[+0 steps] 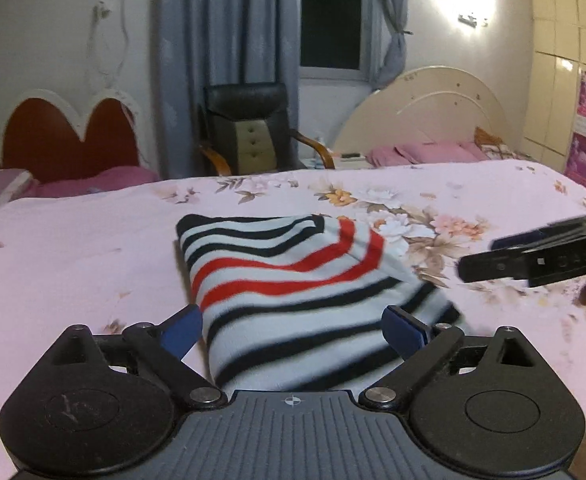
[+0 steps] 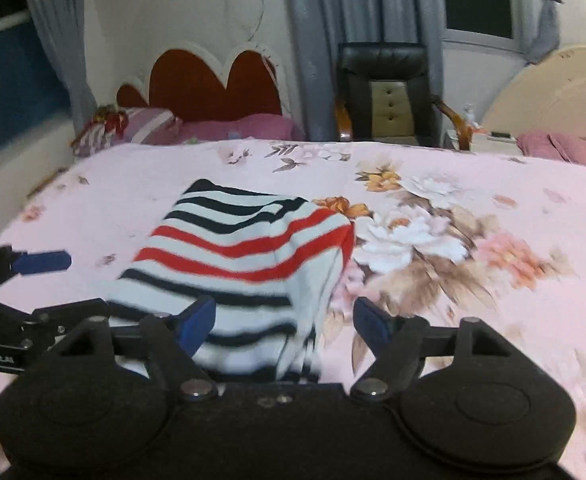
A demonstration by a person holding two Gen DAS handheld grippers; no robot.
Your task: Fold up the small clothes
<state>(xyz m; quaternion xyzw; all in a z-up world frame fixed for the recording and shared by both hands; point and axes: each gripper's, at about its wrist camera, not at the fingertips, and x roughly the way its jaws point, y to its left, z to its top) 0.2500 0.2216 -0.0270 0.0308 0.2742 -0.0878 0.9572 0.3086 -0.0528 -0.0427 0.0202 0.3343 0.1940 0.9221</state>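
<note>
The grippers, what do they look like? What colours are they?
Both are mostly black. The left gripper has a ribbed grey body with a small crosshair mark, round black side discs, silver screws and blue-padded jaws. The right gripper looks all black, with the same blue pads.

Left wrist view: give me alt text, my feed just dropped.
A folded striped garment in white, black and red lies on a pink floral bedsheet, with the open left hand-held gripper straddling its near end. The right hand-held gripper reaches in from the right edge, beside the garment. A black chair and grey curtains stand behind the bed.
</note>
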